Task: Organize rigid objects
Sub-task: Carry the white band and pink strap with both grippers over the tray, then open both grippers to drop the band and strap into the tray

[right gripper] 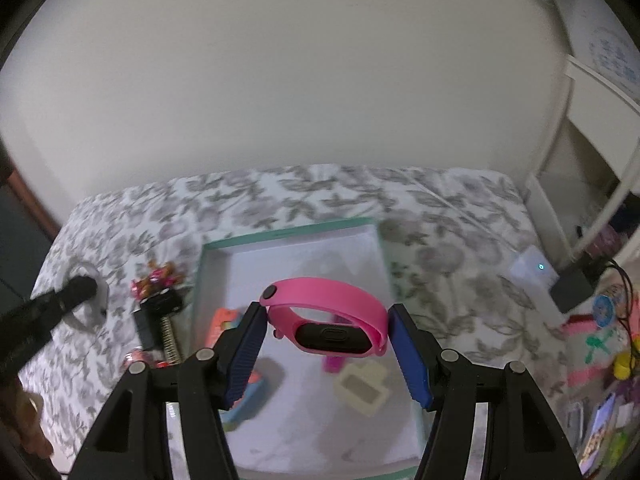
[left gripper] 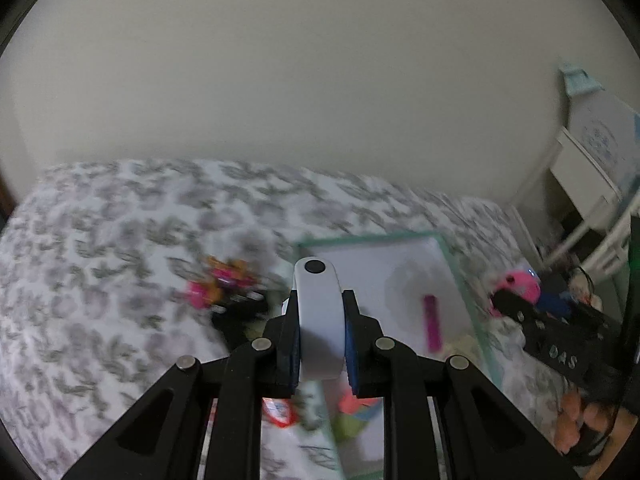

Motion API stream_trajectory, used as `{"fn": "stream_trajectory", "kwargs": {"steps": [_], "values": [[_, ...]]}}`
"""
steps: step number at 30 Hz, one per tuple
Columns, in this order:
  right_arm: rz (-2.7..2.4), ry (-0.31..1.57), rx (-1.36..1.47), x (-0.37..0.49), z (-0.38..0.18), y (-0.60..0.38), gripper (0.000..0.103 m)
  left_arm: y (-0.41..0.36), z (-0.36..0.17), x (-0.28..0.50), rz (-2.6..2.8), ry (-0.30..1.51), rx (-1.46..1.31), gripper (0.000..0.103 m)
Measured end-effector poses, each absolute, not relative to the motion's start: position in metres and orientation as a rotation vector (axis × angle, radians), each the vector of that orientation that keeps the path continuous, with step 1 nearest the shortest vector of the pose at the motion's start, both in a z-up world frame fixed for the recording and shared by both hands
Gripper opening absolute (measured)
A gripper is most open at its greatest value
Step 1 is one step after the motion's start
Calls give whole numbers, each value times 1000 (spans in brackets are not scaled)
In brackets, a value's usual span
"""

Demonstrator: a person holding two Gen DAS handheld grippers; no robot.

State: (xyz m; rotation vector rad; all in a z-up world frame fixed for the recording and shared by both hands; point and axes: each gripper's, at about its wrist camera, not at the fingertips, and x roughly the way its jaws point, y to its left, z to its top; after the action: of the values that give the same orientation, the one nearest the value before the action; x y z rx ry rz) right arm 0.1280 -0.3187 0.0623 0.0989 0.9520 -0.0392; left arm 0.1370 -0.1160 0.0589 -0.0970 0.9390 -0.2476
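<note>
My left gripper is shut on a white wristband with a black button at its far end, held up above the bed. My right gripper is shut on a pink fitness band with a black face, its loop spanning both blue pads. That band hangs over a white tray with a green rim; in the left wrist view the tray's rim lies just right of the white band. The left gripper appears at the far left of the right wrist view, over the bedspread.
In the tray lie a cream box-shaped piece, a pink stick and an orange and blue item. A pink and orange toy and a black object lie left of the tray. Colourful clutter and white furniture stand at right.
</note>
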Motion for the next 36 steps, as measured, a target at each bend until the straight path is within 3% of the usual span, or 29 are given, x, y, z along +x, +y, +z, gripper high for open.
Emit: {"fn": "stream_trajectory", "kwargs": {"steps": [18, 36], "values": [[-152, 1029, 59, 141, -12, -340, 65, -180, -37, 152, -299, 1111, -3, 19], [-168, 1060, 12, 145, -35, -333, 66, -199, -43, 147, -334, 1059, 72, 19]]}}
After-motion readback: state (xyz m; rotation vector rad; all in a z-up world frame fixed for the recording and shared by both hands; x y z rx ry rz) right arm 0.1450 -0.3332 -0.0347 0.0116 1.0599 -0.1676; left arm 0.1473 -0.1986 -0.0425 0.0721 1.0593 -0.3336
